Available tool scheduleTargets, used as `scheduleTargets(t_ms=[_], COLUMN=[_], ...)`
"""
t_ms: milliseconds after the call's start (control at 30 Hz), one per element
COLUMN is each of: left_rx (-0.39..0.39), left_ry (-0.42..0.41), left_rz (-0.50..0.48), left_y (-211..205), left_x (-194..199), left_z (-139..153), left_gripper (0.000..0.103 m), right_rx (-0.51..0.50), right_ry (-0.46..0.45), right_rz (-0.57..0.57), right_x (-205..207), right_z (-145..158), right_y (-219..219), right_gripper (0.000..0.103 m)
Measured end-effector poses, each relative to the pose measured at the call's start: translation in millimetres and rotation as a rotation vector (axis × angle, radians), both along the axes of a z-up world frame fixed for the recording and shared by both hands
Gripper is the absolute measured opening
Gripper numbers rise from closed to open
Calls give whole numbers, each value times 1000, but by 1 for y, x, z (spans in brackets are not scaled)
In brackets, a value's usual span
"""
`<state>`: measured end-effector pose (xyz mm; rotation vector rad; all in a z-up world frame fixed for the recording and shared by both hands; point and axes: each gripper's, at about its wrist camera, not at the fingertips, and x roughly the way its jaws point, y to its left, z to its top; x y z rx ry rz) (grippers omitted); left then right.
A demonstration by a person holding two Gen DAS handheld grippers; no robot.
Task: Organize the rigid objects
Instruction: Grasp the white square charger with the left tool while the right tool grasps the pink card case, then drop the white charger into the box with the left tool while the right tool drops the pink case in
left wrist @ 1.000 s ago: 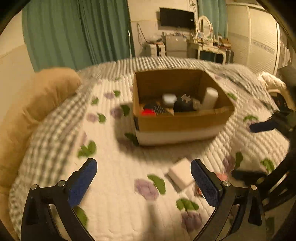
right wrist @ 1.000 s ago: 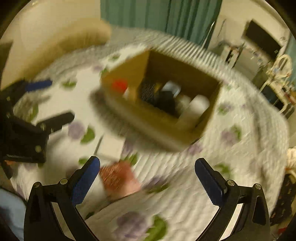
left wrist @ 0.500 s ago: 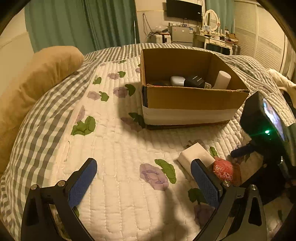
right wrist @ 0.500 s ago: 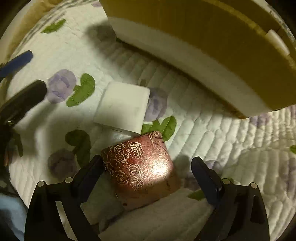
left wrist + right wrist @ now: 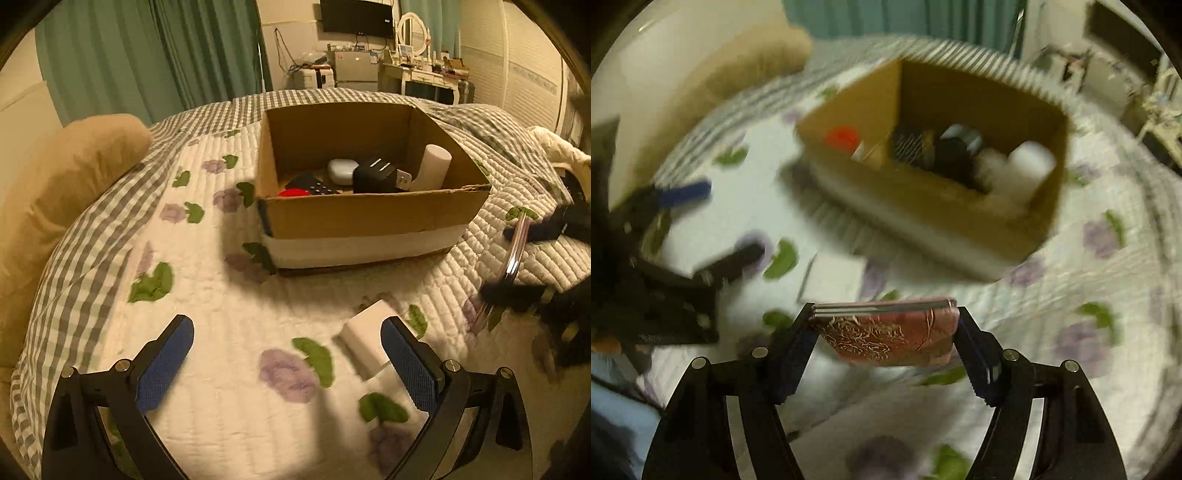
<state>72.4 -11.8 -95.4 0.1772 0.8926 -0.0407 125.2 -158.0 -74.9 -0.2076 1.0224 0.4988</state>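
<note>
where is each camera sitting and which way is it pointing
Left wrist: behind the open left tongs, low over the bed, facing the cardboard box and room beyond; the right tongs show at the right edge.
Right wrist: behind the right tongs, shut on a red tin and lifted, looking down at the box from its other corner; the left tongs show at left.
Shared: box, white block, tan pillow, each other's tongs.
</note>
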Motion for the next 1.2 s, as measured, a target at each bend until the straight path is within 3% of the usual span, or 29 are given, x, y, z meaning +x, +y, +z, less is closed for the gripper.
scheduleTargets(t_ms=[167,367,533,567,800,1200], left_rx=[-33,-54,-43,-40,-80,-100], left_ry=[60,176,253,248,228,20], left_rz=[-12,-20,-5,-5,-25,-87], left_y=[-28,-53,-58,-58,-58,-52], left_x=[10,25,43,43,33,6], left_z=[-19,-57,-84,-84,-74,11], left_gripper=[103,101,81,72,68,68], right_rx=[-33,-53,-38,-35,-26,-17], right_ry=[-68,-62,-54,-53,-64,-178], right_rz=[-35,-53,-65,-65,-72,-77], right_x=[17,31,31,32,28,21], right_z=[21,4,-7,-8,-4,53], right_y=[-18,-22,-27,-27,-29,-24], right_gripper=[71,71,71,71,71,71])
